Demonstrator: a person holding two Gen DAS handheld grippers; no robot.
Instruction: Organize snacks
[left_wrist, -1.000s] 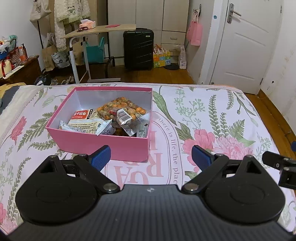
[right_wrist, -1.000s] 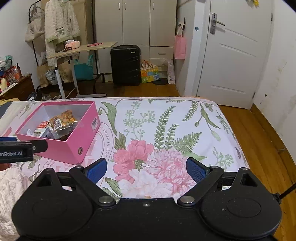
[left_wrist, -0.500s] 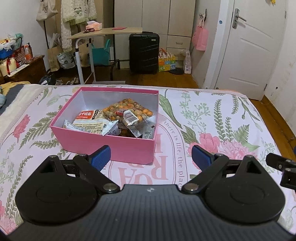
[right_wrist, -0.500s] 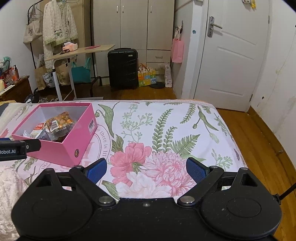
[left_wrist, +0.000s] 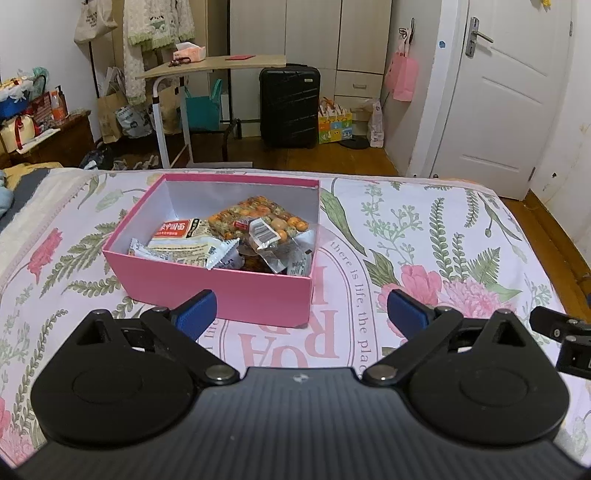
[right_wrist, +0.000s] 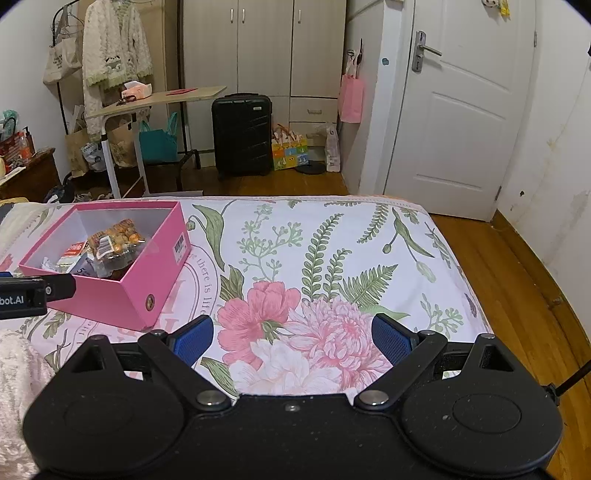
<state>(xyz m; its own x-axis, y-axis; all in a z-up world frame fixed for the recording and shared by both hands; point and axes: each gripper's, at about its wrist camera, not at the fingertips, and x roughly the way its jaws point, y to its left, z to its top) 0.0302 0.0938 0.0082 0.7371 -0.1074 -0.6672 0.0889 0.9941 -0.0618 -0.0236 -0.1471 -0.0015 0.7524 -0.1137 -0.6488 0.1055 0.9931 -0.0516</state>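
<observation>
Looks like end of run or a gap between picks: snack packets piled in the pink box (left_wrist: 229, 284) on the floral bedspread (left_wrist: 424, 236), none visible loose on the bed in either view. Left gripper (left_wrist: 301, 312) just short of the box's near wall, jaws opening, near full width, nothing between them. Right gripper (right_wrist: 291, 338) over bare bedspread, well right of the box, jaws wide, empty.

Next move, as a judgement: check for stragglers; otherwise straighten the heap — the clear nut-mix bag (left_wrist: 258, 221) overlaps the white noodle-style packet (left_wrist: 184, 236).

Left wrist view: straight into the box, labels readable-ish. Right wrist view: box's side wall with barcode sticker (right_wrist: 180, 245), hidden from the left one, plus the bed's far right edge and floor.
</observation>
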